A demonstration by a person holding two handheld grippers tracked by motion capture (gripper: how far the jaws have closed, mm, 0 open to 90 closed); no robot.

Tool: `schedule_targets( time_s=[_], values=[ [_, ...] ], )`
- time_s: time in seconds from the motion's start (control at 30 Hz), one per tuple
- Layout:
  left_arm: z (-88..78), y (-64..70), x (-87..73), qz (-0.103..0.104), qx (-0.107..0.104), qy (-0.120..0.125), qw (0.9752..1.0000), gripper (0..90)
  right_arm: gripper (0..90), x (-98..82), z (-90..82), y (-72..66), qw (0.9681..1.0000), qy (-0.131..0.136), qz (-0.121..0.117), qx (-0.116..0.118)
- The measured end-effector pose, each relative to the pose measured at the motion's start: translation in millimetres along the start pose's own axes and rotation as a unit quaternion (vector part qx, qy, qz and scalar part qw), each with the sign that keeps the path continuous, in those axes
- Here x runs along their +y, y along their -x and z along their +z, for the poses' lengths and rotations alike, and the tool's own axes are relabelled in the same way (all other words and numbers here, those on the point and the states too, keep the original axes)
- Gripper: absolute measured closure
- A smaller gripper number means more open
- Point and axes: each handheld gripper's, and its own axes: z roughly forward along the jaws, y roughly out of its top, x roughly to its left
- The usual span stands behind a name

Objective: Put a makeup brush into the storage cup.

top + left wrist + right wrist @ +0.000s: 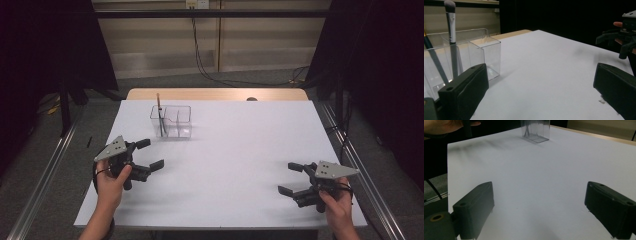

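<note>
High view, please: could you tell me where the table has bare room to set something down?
The widest free patch lies between the left hand-held gripper and the right hand-held gripper; the table's far right half is also bare. The only crowding is far left, around the clear organizer holding brushes.

Even, soft light from above on the white counter (225, 165); dark and dim all around it. Faint, short shadows under the clear organizer (171, 121) and both claws. Small glints on the clear walls, no strong glare. Slightly soft and grainy everywhere. Near jaws blurred and out of focus in both gripper views.
</note>
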Motion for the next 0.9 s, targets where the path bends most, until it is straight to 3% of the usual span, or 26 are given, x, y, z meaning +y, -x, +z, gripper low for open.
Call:
schedule_targets(
  time_s=[0.9],
  values=[
    [-30.5,-1.7,-11.9,0.008,0.022,-0.009,0.9997,0.3,8.4,-0.4,-2.3,1.9,1.0,0.003,0.002,-0.004]
  ],
)
